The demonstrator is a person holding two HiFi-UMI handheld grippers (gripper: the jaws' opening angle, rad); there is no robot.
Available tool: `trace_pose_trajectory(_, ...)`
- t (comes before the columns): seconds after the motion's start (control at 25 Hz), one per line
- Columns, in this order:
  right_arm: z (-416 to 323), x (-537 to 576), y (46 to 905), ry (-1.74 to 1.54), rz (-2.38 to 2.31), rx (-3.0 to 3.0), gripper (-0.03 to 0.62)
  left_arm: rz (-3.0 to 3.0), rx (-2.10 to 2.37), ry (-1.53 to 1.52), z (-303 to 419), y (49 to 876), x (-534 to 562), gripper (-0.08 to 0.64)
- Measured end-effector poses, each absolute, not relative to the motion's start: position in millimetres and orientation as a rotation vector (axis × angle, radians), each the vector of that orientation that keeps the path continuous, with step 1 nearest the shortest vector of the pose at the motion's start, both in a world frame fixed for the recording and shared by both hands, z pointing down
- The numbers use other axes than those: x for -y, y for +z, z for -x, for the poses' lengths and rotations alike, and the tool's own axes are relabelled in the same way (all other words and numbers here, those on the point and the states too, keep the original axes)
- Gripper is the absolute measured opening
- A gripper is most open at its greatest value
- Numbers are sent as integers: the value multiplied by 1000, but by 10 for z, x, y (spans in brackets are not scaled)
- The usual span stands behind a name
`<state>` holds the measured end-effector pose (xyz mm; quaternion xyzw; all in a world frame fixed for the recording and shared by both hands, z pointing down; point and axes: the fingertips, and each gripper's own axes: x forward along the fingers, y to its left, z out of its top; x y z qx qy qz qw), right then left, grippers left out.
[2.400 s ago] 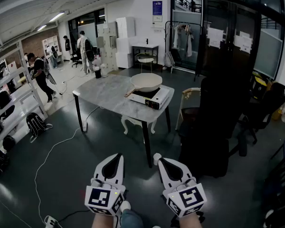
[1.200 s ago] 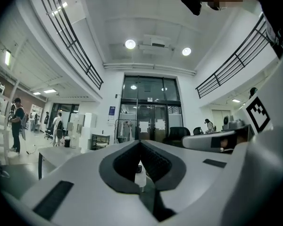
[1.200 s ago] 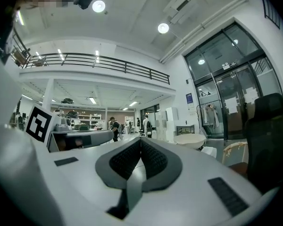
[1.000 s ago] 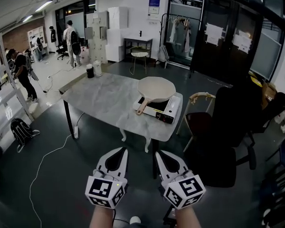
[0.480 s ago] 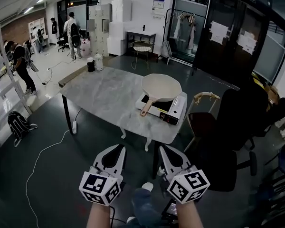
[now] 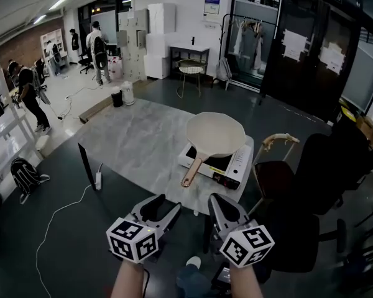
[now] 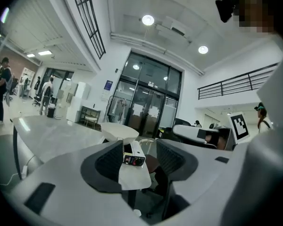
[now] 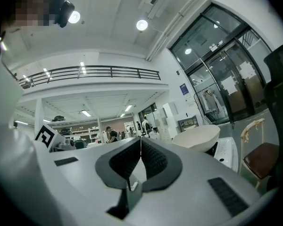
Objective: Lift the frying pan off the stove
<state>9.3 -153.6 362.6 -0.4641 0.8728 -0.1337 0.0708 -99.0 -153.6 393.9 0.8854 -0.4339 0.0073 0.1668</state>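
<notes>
The left gripper [image 6: 163,208] is opening: its ribbed black pads stand wide apart with nothing between them. The right gripper [image 6: 219,202], just beside it, has its jaws pressed together, empty. Both hover well short of the stove [image 6: 235,166], a flat white box with rounded corners on a grey marbled table [image 6: 137,138]. On the stove sits the pan [image 6: 215,134] — round, matte cream — with its brown handle reaching off the stove's front toward the grippers.
</notes>
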Motion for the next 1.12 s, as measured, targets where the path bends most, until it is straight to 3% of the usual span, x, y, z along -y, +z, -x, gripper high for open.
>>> trace_pose_trajectory(0.8, -466, 3051, 3999, -614, 1389, -2595, 25, -1972, 659, -139, 536, 4919, 2670, 264)
trace_pose_trajectory(0.96, -463, 3076, 4105, -674, 1380, -2593, 25, -1944, 608, -150, 516, 4953, 2667, 150)
trace_pose_trajectory(1.12, -434, 3099, 4263, -747, 1364, -2595, 25, -1909, 574, -166, 499, 4939, 2673, 141)
